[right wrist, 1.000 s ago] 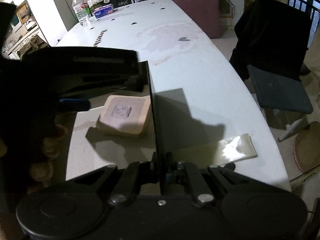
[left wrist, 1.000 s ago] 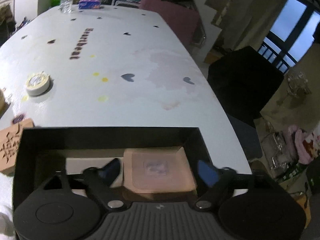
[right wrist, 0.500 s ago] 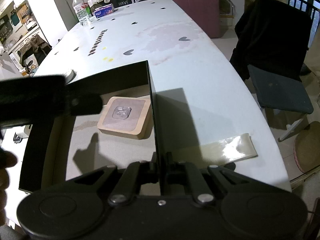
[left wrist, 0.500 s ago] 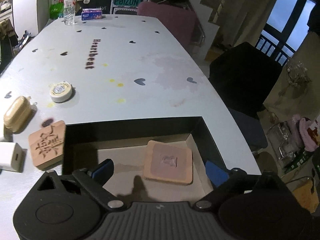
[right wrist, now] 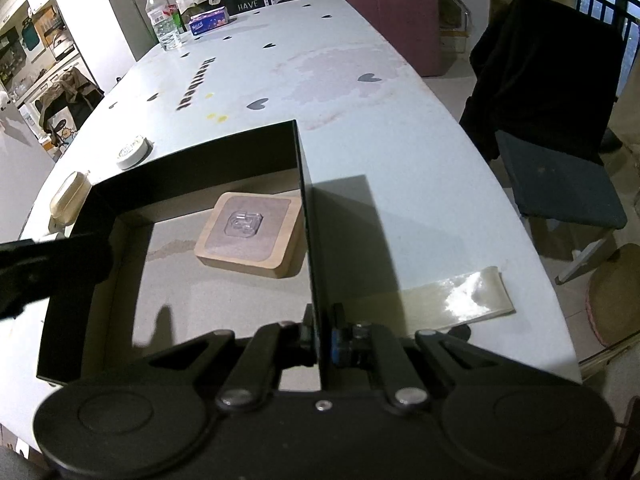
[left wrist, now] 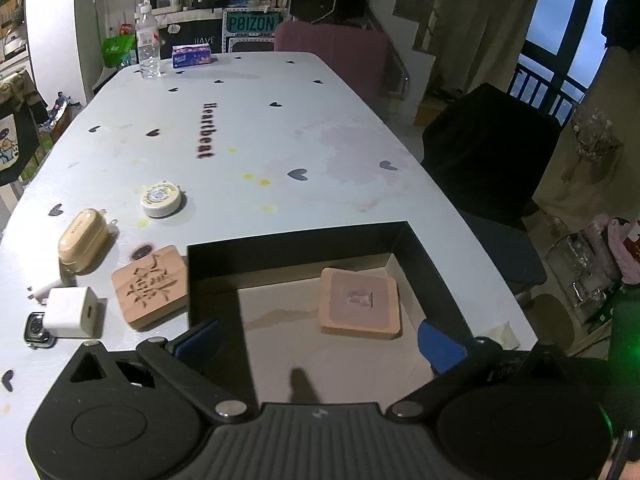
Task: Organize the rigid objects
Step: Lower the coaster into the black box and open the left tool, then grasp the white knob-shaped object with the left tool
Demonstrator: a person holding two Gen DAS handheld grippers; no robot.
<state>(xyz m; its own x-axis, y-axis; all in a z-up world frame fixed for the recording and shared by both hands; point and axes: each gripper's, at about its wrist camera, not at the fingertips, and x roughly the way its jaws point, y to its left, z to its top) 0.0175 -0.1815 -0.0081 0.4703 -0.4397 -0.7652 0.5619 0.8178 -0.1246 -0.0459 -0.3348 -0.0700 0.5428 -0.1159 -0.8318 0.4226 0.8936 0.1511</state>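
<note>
Wooden square block (left wrist: 359,304), its pink film face up, lies flat inside the black box (left wrist: 296,246), ahead of the left claw (left wrist: 318,340) and between its blue pads; this is the only item boxed. The left claw's jaws are opening, wide apart, and nothing is pressed between them. The right claw (right wrist: 325,334) is clamped on the box's right wall, steadying it.

Outstanding, all on the tabletop (left wrist: 320,128) to the left of the left claw: carved wooden tile (left wrist: 151,285) touching the box's outer wall, white charger (left wrist: 72,312), watch (left wrist: 37,330) partly under it, tan case (left wrist: 83,235), and round tin (left wrist: 162,199) farther ahead.

Judgement: early stage, one of six stowed.
</note>
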